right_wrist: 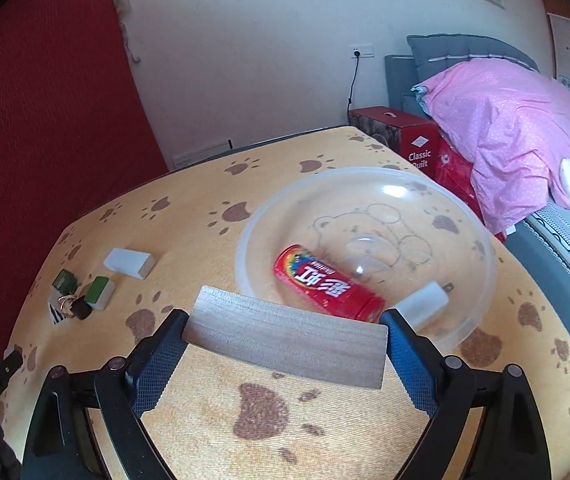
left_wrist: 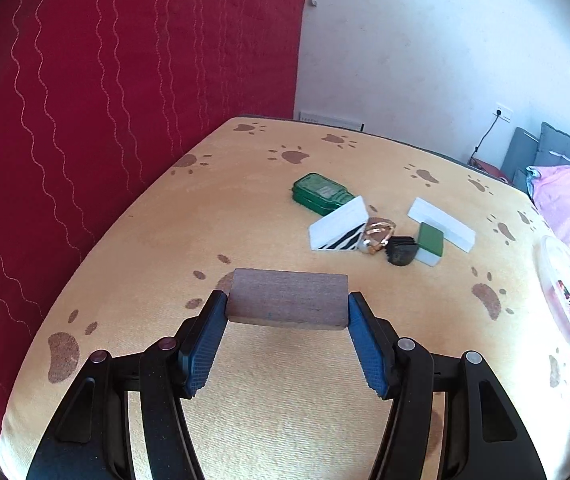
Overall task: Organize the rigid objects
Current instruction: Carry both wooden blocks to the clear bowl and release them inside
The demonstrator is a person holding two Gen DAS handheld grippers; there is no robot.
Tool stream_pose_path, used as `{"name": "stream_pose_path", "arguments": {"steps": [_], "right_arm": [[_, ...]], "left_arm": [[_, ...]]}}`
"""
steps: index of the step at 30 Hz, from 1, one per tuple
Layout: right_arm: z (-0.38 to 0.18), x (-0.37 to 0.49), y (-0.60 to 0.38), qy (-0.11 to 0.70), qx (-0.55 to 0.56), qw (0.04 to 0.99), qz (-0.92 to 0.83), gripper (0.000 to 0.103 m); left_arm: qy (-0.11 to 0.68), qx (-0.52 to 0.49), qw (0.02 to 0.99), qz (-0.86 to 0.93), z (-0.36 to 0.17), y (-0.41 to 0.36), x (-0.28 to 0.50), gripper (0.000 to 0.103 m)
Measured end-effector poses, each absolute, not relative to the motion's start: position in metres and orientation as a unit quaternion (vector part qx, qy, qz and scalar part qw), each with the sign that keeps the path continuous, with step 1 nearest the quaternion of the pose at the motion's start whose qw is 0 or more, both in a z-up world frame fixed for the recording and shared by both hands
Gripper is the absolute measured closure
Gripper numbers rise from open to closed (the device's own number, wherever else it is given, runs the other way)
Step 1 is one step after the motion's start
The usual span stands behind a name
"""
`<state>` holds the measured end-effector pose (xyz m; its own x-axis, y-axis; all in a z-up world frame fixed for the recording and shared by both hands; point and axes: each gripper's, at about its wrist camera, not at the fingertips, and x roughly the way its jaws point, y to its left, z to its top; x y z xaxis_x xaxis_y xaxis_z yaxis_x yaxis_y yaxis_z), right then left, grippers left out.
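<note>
The right gripper (right_wrist: pixel 285 346) clamps a wooden block (right_wrist: pixel 285 340) crosswise; the clear bowl (right_wrist: pixel 365 184) lies just beyond, upper right. The left gripper (left_wrist: pixel 288 308) likewise grips a brown block (left_wrist: pixel 287 298), possibly the same one.

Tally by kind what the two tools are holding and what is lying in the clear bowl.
Wooden blocks: 2, left block in the left tool, right block in the right tool
Red can: 1, in the bowl
White block: 1, in the bowl
Total: 4
</note>
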<state>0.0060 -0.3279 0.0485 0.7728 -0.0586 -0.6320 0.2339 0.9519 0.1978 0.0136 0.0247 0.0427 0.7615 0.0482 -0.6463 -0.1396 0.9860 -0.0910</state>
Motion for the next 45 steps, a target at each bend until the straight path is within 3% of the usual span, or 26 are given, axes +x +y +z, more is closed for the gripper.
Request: {"name": "stream_pose_path", "arguments": {"steps": [21,45], "right_arm": [[0.039,0.005,-0.408,0.300,0.149,0.933,-0.128,0.002],[0.027,-0.025,-0.437,0.250,0.170,0.935,-0.185,0.002]], "left_arm": [[0.346,-0.019,0.937,-0.034,0.068,-0.070,0.018,0.042],[0.371,0.057,0.897,-0.234,0.067,-0.237,0.036,0.042]]}}
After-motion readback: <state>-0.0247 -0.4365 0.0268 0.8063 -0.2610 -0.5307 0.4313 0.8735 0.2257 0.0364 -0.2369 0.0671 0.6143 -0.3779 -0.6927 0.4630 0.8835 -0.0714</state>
